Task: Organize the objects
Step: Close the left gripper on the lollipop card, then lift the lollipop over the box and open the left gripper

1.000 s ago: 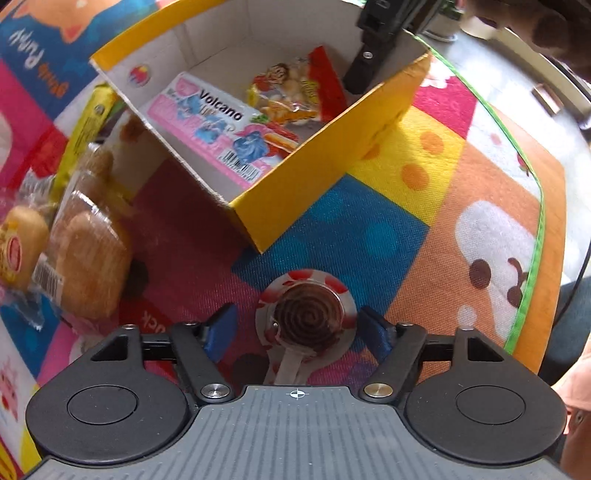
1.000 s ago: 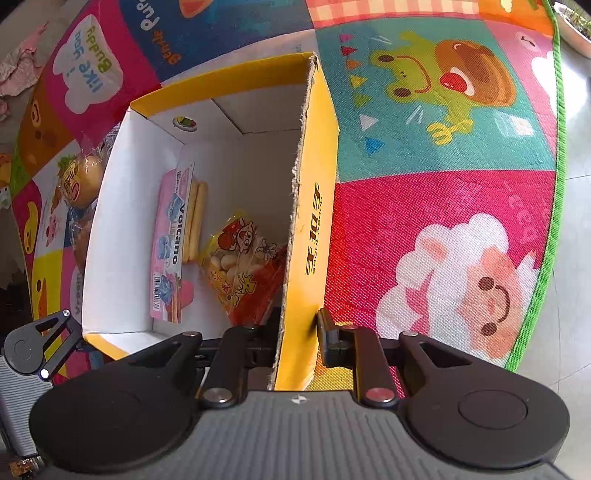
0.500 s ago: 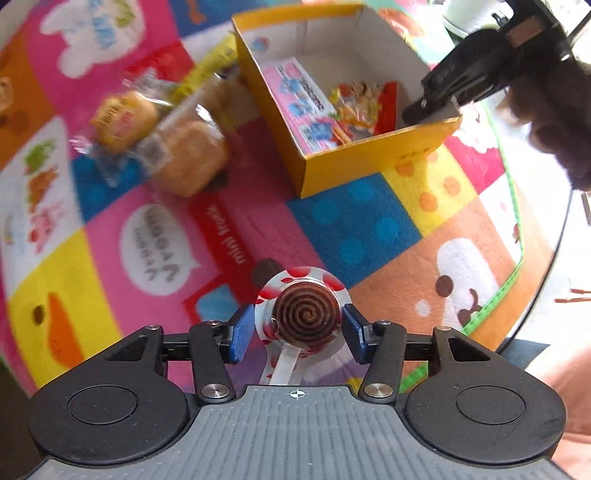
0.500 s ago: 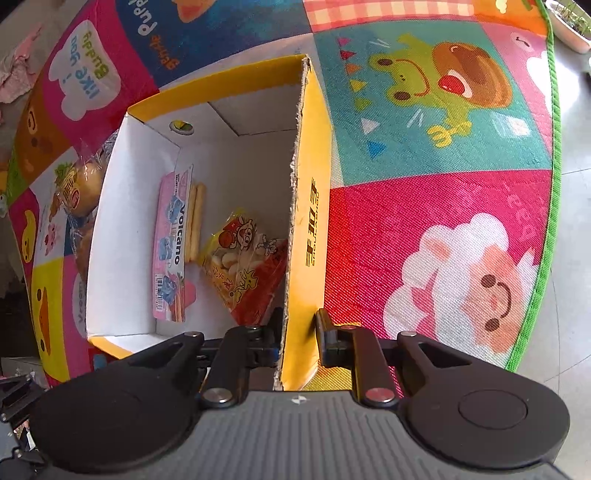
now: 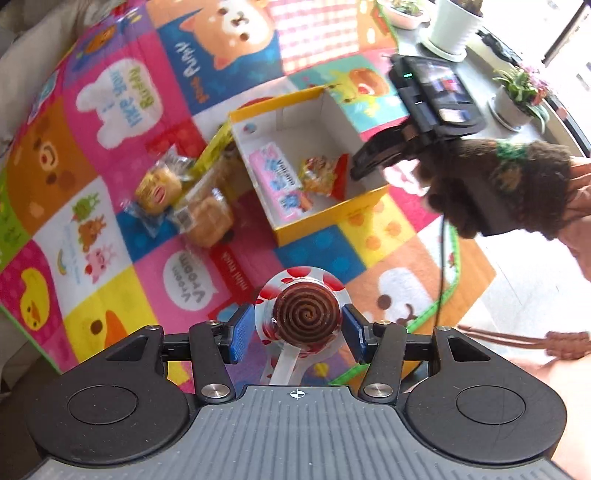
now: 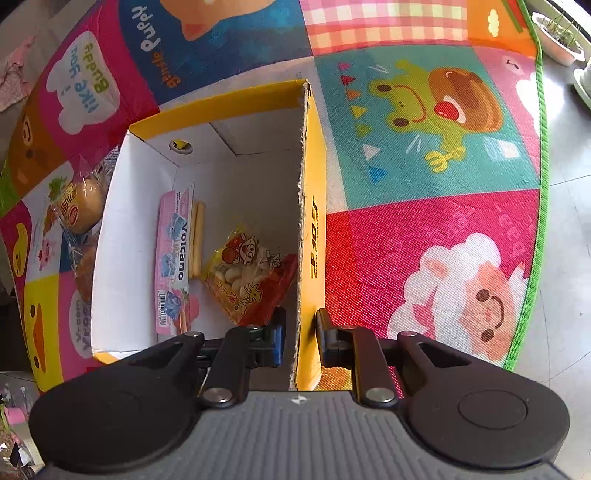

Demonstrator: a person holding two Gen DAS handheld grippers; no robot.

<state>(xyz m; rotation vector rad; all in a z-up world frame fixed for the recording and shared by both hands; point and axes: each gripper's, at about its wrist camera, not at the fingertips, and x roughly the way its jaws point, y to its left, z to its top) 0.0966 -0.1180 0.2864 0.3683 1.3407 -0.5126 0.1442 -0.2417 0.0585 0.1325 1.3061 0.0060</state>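
Observation:
My left gripper [image 5: 298,332] is shut on a wrapped brown spiral lollipop [image 5: 308,313] and holds it high above the mat. The yellow cardboard box [image 5: 332,214] sits on the mat ahead; it holds a pink Volcano biscuit pack [image 5: 282,177] and an orange snack bag [image 5: 319,175]. My right gripper [image 6: 299,332] is shut on the box's right wall [image 6: 312,236], one finger inside and one outside. The Volcano pack [image 6: 175,258] and the snack bag [image 6: 245,273] show inside the box in the right wrist view.
Wrapped buns [image 5: 207,214] and a round bread pack [image 5: 159,188] lie on the colourful play mat [image 5: 110,92] left of the box, with a yellow packet [image 5: 218,147] against its wall. Potted plants [image 5: 454,26] stand on the floor beyond the mat's green edge [image 6: 541,147].
My left gripper has lifted up and back with the lollipop, so the box looks smaller and farther away. The right gripper has kept its hold on the box wall.

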